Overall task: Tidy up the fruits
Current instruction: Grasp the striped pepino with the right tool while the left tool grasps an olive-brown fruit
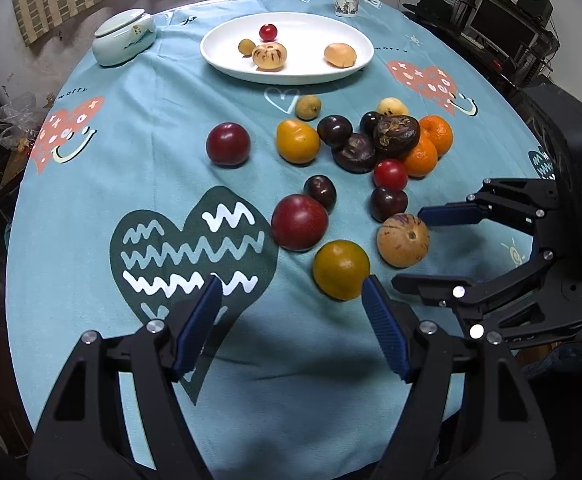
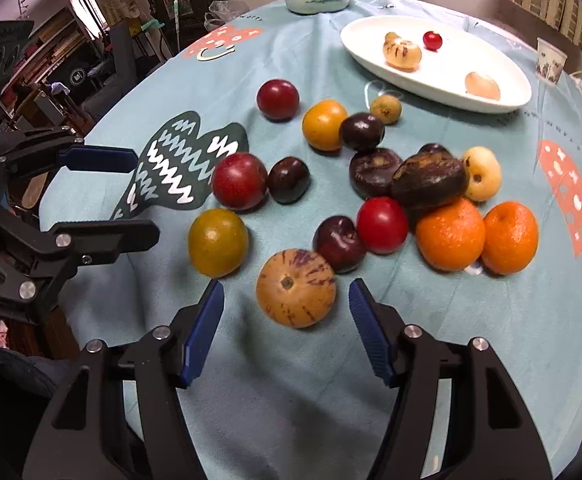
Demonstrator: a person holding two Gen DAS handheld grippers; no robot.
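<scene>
Many fruits lie loose on the blue tablecloth: red plums, dark plums, yellow-orange fruits, two oranges (image 2: 477,236) and a striped tan melon (image 2: 296,288). A white oval plate (image 1: 227,46) at the back holds several small fruits. My left gripper (image 1: 291,294) is open and empty, low over the cloth, with a yellow-orange fruit (image 1: 341,269) just beyond its right finger. My right gripper (image 2: 287,294) is open, its fingers either side of the striped melon, not touching it. The right gripper also shows in the left wrist view (image 1: 423,248).
A pale lidded ceramic jar (image 1: 123,37) stands at the back left and a paper cup (image 1: 346,0) at the back behind the plate. The round table drops off on all sides; shelves and clutter surround it.
</scene>
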